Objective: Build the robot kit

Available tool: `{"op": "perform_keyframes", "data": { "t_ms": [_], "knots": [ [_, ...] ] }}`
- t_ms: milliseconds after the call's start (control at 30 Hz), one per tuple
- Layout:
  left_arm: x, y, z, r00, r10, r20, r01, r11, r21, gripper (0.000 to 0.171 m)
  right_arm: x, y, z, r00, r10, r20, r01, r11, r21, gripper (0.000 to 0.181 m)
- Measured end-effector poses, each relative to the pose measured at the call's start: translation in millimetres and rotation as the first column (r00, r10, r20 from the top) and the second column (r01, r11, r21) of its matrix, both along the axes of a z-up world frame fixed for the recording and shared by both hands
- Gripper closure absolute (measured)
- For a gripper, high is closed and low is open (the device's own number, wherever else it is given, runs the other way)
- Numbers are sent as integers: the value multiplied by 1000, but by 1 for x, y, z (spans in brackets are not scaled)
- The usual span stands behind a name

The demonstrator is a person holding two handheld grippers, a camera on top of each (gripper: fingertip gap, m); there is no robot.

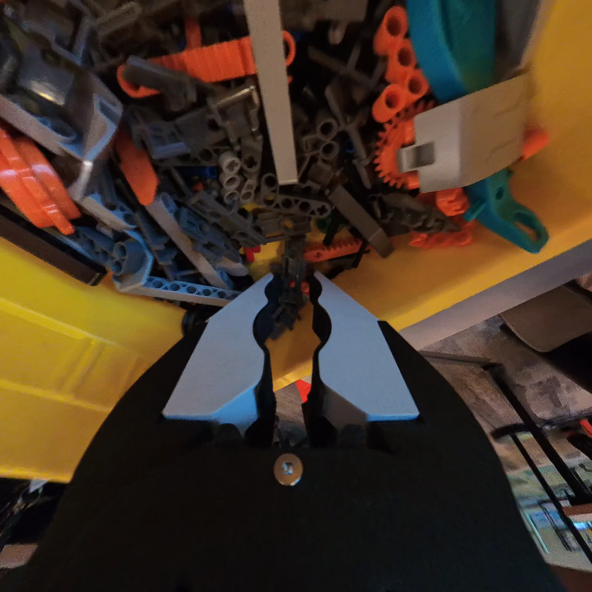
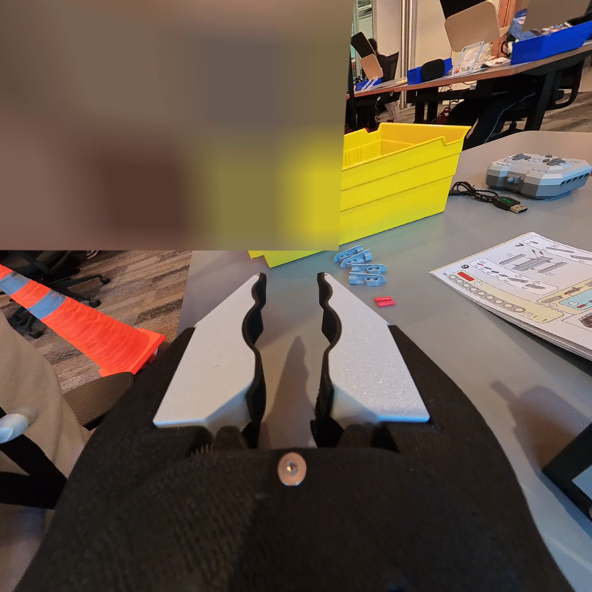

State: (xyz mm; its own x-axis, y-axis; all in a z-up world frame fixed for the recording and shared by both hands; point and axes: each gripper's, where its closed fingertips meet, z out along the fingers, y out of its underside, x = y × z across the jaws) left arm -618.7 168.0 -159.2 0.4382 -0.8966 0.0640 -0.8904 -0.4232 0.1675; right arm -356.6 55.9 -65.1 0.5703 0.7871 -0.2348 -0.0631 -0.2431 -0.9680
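Two grippers show, one per wrist view. In the left wrist view the left gripper (image 1: 292, 290) reaches into a yellow bin (image 1: 48, 352) heaped with grey, black, orange and teal building pieces; its fingers stand at a narrow gap with a small dark assembled piece (image 1: 290, 301) between the tips, though blur hides whether the pads actually press it. Further right in that heap sit an orange gear (image 1: 394, 153) and a teal curved piece (image 1: 509, 217). In the right wrist view, an orange cone (image 2: 89, 323) lies on the carpet at the far left, beside the grey table (image 2: 448, 384). The right gripper (image 2: 291, 282) hovers low over the table, its fingers moderately apart and holding nothing. Ahead stands the yellow bin (image 2: 394, 189), with a cluster of light blue pieces (image 2: 360, 267) just in front of it and red pins (image 2: 384, 301) near those. Further right lie a printed instruction booklet (image 2: 525, 288) bearing diagrams and step numbers, a black cable (image 2: 487, 197), and a grey control unit (image 2: 538, 176).
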Motion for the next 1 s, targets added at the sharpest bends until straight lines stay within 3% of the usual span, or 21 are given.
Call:
{"op": "perform_keyframes", "data": {
  "t_ms": [100, 267, 567, 600, 667, 733, 800, 867, 933, 1000],
  "knots": [
    [-13, 16, 4, 997, -1, -72, 6, 998, 69, 156, 0, 0, 1, 1000, 0, -5, 0, 1000, -1, 149],
    [-13, 25, 10, 998, 15, -62, -10, 996, 86, 157, 1, 1, 1, 1000, -1, -14, 1, 1000, -11, 149],
    [24, 37, 12, 978, 113, 175, -127, 989, 72, 156, 2, 1, 0, 1000, 2, -24, -3, 1000, -25, 149],
    [28, 34, 13, 971, 134, 199, -146, 988, 46, 153, 2, 1, 0, 1000, 3, -25, -4, 1000, -26, 149],
    [32, 28, 17, 962, 163, 218, -167, 986, 0, 119, 1, 1, 0, 1000, 6, -26, -7, 1000, -29, 149],
    [31, 27, 25, 963, 140, 230, -147, 989, 16, 126, 2, 1, 0, 1000, 6, -28, -6, 1000, -27, 149],
    [28, 24, 34, 964, 120, 239, -128, 992, 21, 146, 2, 1, 0, 1000, 6, -28, -7, 1000, -28, 149],
    [33, 2, 40, 955, 111, 276, -82, 990, -116, 161, 1, 1, -1, 1000, 9, -28, -10, 999, -32, 149],
    [36, -20, 40, 949, 98, 300, -14, 963, -270, 164, 1, 1, -1, 1000, 12, -27, -13, 999, -37, 149],
    [33, -22, 31, 953, 98, 287, -2, 948, -318, 162, 1, 2, -2, 1000, 11, -27, -12, 999, -42, 149]
  ]
}}
